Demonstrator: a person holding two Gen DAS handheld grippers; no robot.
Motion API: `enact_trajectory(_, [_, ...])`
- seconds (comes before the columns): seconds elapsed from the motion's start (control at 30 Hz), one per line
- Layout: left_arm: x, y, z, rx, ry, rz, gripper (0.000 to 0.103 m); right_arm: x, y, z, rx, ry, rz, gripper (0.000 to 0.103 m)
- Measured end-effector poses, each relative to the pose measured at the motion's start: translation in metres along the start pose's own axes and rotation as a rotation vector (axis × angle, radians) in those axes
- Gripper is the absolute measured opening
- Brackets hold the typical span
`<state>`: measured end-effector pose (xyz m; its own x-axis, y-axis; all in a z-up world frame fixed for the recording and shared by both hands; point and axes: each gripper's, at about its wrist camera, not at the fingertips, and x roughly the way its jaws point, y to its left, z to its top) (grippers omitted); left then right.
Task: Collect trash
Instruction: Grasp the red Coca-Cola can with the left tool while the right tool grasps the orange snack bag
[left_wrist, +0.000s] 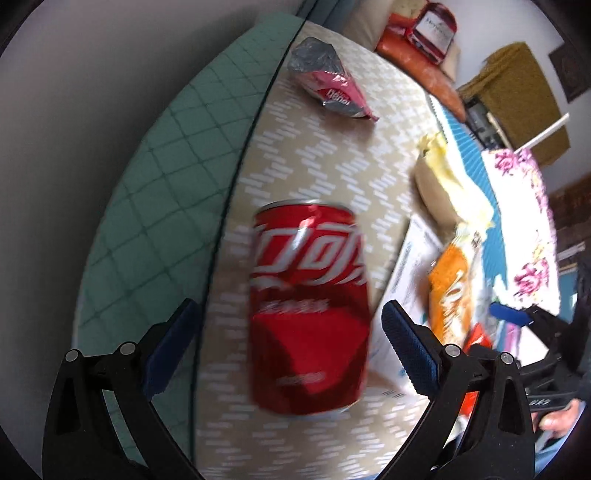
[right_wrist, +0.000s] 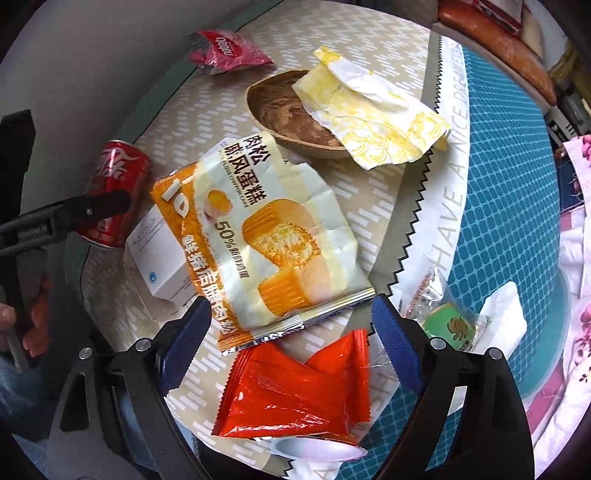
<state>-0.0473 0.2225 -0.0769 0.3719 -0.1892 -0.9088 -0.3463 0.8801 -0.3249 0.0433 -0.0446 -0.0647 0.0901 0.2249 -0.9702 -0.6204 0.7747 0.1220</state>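
**Both grippers wide apart over a bed strewn with wrappers**

The left gripper (left_wrist: 291, 336) points steeply down with its jaws spread wide — released, gripping nothing. A red soda can (left_wrist: 308, 306) lies on its side between the blue pads (left_wrist: 410, 350), clear of both. At 12 o'clock from the can, well apart, sits a crumpled pink wrapper (left_wrist: 334, 90); at 3 o'clock lie a white box (left_wrist: 404, 273) and an orange-and-white cake wrapper (left_wrist: 452, 280).

The right gripper (right_wrist: 291, 317) is likewise released, jaws standing wide and touching nothing. Between its fingers lies a red-orange packet (right_wrist: 299, 391), with the cake wrapper (right_wrist: 266, 236) just above it at 12 o'clock, overlapping the white box (right_wrist: 159, 254). Further up, a brown bowl (right_wrist: 284, 114) is partly covered by a yellow-and-white wrapper (right_wrist: 373, 114). At 10 o'clock lies the can (right_wrist: 114, 192), partly behind the other gripper's black finger (right_wrist: 70, 214). At 3 o'clock — a small clear packet with a green label (right_wrist: 450, 325). Everything rests on a beige patterned sheet (right_wrist: 369, 199).
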Motion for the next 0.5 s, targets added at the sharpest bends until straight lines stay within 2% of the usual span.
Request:
enact_trajectory(0.13, [0.002, -0.006, -0.006, 0.079, -0.002, 0.042, 0.099, -0.002, 0.02, -0.005, -0.003, 0.006, 0.006, 0.084])
enact_trajectory(0.17, [0.003, -0.011, -0.008, 0.108, -0.007, 0.063, 0.094, -0.001, 0.022, -0.005, -0.011, 0.007, 0.003, 0.084])
enact_trajectory(0.2, [0.003, -0.013, -0.01, 0.131, -0.018, 0.089, 0.082, 0.002, 0.026, -0.005, -0.022, 0.008, -0.006, 0.084])
enact_trajectory(0.23, [0.001, -0.018, -0.011, 0.162, -0.03, 0.107, 0.074, 0.006, 0.03, -0.004, -0.034, 0.009, -0.019, 0.084])
enact_trajectory(0.27, [0.0, -0.019, -0.011, 0.169, -0.032, 0.098, 0.061, 0.009, 0.033, -0.002, -0.042, 0.011, -0.027, 0.084])
enact_trajectory(0.33, [-0.001, -0.017, -0.01, 0.164, -0.028, 0.069, 0.061, 0.015, 0.037, 0.0, -0.047, 0.018, -0.03, 0.084])
enact_trajectory(0.5, [-0.003, -0.011, -0.009, 0.168, -0.038, 0.066, 0.061, 0.03, 0.046, 0.008, -0.084, -0.003, -0.07, 0.084])
